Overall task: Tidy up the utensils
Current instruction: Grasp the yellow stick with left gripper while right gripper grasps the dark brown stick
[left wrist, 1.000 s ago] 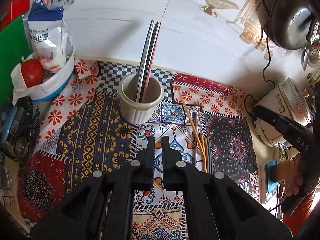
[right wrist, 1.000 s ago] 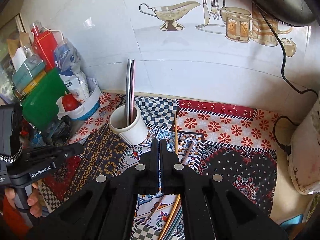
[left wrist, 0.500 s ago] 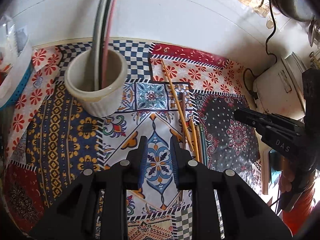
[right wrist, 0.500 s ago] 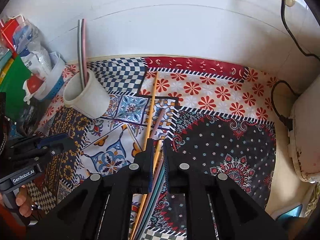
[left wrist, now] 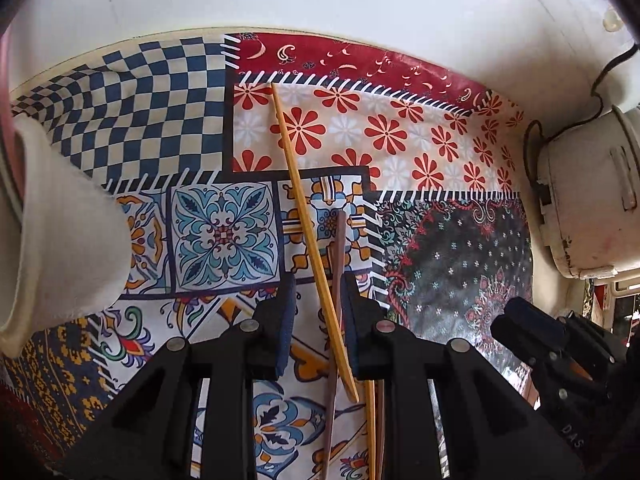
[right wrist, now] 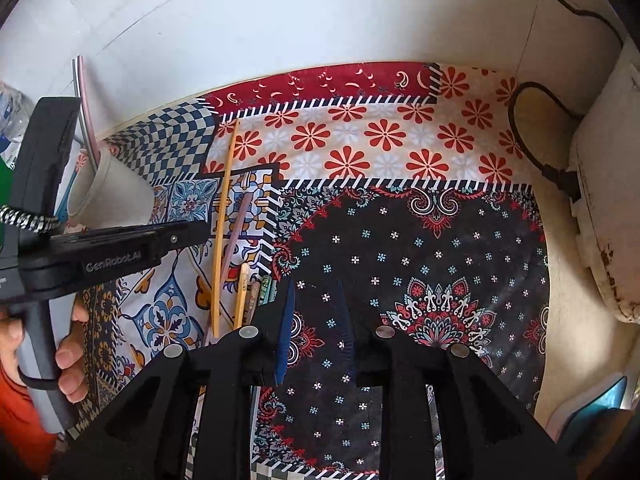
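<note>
Left tool (left wrist: pixel 318 308) has just been opening, jaws apart, straddling a yellow chopstick (left wrist: pixel 304 220) and brown one (left wrist: pixel 338 256) on the counter cloth (left wrist: pixel 224 236). Right tool (right wrist: pixel 316 312), also just opening, hangs empty over the cloth. Cup (right wrist: pixel 110 192) sits at left.

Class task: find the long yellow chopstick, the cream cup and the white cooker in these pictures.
yellow chopstick (left wrist: pixel 303 216), left wrist view, mid-shaft.
cream cup (right wrist: pixel 116 196), right wrist view, its outer wall.
white cooker (left wrist: pixel 588 200), left wrist view, its side.
</note>
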The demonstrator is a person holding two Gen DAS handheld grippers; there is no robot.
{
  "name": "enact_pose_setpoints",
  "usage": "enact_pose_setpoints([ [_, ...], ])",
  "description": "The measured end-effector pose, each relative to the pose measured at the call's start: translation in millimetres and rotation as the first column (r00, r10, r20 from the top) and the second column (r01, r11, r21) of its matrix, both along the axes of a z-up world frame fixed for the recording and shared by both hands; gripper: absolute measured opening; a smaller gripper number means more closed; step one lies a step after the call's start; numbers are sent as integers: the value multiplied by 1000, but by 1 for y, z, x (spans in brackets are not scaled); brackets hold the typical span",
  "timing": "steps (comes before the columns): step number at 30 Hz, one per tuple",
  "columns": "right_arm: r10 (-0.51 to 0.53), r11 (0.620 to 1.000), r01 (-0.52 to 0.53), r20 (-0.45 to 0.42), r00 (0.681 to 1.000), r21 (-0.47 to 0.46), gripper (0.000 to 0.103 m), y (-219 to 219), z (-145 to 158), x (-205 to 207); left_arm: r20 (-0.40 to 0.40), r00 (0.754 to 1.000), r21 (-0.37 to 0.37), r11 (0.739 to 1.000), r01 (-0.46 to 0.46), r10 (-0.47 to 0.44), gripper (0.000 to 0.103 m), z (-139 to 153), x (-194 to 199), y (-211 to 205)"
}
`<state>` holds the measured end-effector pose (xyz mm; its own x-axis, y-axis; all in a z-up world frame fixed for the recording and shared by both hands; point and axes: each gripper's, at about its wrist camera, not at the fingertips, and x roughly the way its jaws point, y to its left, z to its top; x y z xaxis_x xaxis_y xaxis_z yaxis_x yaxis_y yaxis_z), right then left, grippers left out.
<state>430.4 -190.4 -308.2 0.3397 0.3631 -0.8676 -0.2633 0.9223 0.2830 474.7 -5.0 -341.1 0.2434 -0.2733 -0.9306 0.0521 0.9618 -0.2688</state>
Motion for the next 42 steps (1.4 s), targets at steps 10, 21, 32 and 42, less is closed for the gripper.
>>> enact_pose_setpoints([
  [10, 28, 1000, -28, -20, 999, 12, 20, 10, -7, 2, 6, 1000, 38, 999, -12, 12, 4, -16, 12, -2],
  [21, 169, 986, -169, -24, 985, 9, 20, 71, -18, 9, -5, 1000, 94, 995, 30, -29, 4, -15, -59, 39],
  [32, 203, 978, -206, -107, 973, -20, 20, 112, -42, 29, -37, 999, 124, 992, 29, -24, 4, -18, -122, 75],
  [42, 196, 981, -196, -50, 979, 3, 7, 136, -47, 19, -58, 998, 82, 996, 25, -20, 9, -17, -104, 78],
])
